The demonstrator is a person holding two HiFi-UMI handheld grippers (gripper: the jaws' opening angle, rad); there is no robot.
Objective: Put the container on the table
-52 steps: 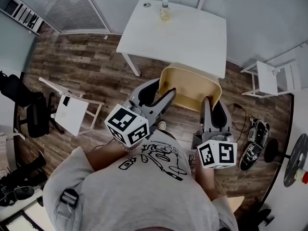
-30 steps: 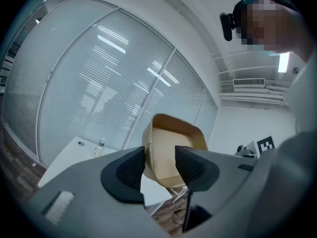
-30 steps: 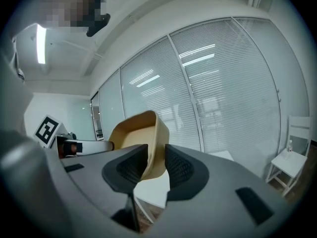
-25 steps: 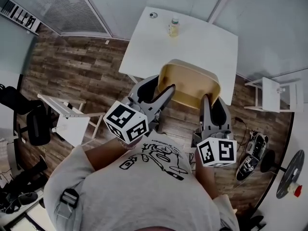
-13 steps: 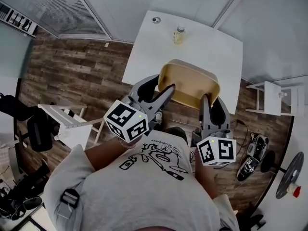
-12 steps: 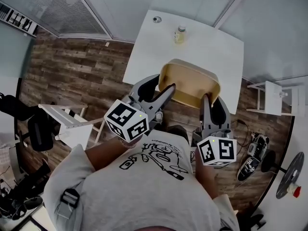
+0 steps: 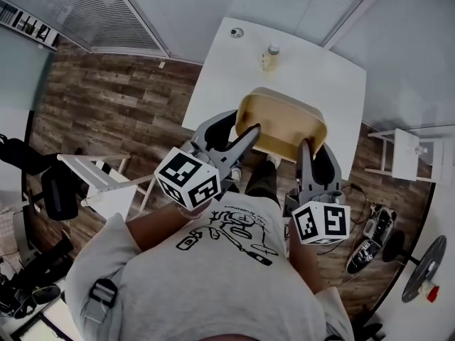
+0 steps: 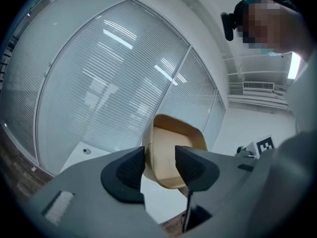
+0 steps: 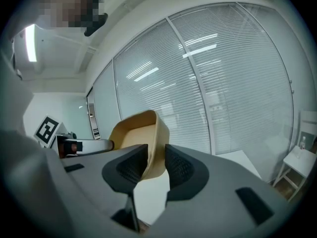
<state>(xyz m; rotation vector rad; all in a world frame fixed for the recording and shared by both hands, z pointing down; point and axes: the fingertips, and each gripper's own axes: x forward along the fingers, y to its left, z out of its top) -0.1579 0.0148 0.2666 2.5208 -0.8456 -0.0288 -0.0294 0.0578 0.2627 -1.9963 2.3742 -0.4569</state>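
While both grippers clamp its rim, the tan container (image 7: 283,118) hangs at centre frame in the head view, over the near part of the white table (image 7: 231,73); its rear edge appears to lie over the floor rather than the tabletop, though the height above the surface cannot be read. Left gripper (image 7: 238,132): jaws closed on the container's left wall; in the left gripper view the thin wall (image 8: 171,150) passes between the two pads (image 8: 131,167). Right gripper (image 7: 313,153): likewise pinched on the right wall, and the right gripper view shows the rim (image 9: 141,133) caught between its pads (image 9: 179,170). A small bottle (image 7: 269,57) stands on the table just beyond the container, toward the top of the frame, and a small round object (image 7: 237,33) sits farther up, near the far corner. Judged step: carry in hand, set-down not yet made. Risks noted: release this close to the near edge could let the container tip off, since part of its base would lack support. Carrying it farther up the frame to correct this could knock the bottle over. Each grip holds only a thin wall, so uneven lowering of the two sides could twist the container or let one rim slip out.
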